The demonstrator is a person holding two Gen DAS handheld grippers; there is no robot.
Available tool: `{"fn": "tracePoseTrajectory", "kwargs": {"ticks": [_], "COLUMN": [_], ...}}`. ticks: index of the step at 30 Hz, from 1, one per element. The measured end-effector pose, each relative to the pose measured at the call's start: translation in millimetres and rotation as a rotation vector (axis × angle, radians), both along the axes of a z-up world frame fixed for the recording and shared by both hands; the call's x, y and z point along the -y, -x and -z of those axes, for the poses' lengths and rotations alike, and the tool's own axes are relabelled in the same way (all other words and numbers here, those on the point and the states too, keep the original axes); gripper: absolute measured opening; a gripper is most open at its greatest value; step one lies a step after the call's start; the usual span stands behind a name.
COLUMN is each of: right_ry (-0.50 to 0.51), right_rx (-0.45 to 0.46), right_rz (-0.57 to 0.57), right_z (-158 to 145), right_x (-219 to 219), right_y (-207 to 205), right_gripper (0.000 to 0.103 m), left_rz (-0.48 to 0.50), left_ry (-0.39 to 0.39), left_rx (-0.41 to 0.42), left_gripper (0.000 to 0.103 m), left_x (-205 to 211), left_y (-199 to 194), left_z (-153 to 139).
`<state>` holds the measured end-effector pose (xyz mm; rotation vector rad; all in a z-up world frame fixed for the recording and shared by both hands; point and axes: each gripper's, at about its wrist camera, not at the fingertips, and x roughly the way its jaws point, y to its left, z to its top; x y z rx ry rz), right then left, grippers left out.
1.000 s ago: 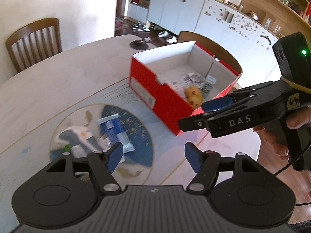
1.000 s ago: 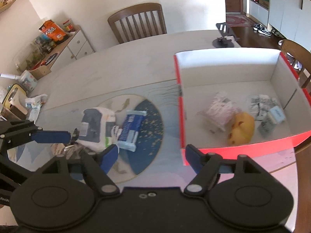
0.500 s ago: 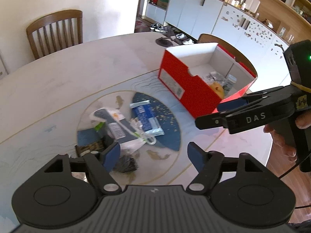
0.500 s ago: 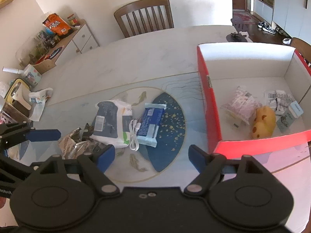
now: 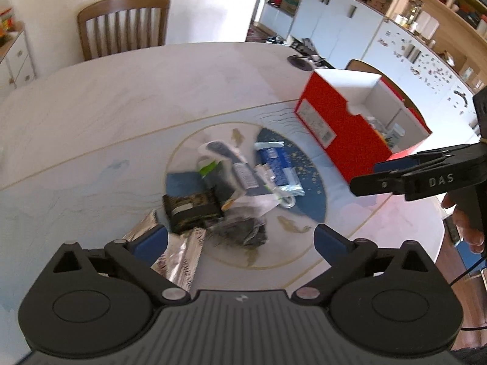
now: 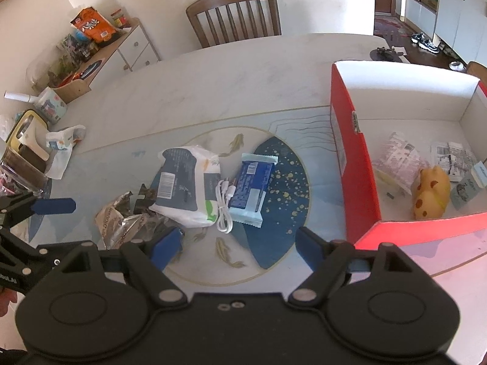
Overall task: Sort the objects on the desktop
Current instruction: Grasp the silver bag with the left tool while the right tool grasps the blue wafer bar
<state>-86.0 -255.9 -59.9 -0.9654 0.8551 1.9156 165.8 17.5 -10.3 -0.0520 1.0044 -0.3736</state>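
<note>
Yellow toy (image 6: 430, 191) in red box (image 6: 350, 164), right wrist view only.

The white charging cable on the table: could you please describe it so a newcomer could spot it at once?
Find the red box; left of it a pile lies on the table's round blue design. The white charging cable lies coiled between the wipes pack and blue snack bar, the only thin cord there.

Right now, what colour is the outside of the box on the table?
Red outside, white inside: the box shows best in the right wrist view.
</note>
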Motion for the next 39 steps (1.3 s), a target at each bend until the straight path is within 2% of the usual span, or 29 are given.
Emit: {"fn": "tracePoseTrajectory", "kwargs": {"ticks": [14, 27, 39], "right_ry": [0.021, 0.075, 0.135], "right_rx": [0.042, 0.073, 0.097], "right_rz": [0.047, 0.136, 0.242], "right_z": [23, 57, 84], "right_x": [-32, -81, -123], "right_y": [23, 37, 54], "right_gripper": [0.083, 0.082, 0.077], "left_rz": [-0.062, -0.016, 0.027], "left_ry": [-0.047, -0.06, -0.081], "left_rx": [-0.039, -0.083, -0.072], "left_gripper": [0.103, 0.103, 0.103], "left_x": [-43, -48, -47], "left_y": [-3, -19, -32], "left_z": [39, 73, 83]}}
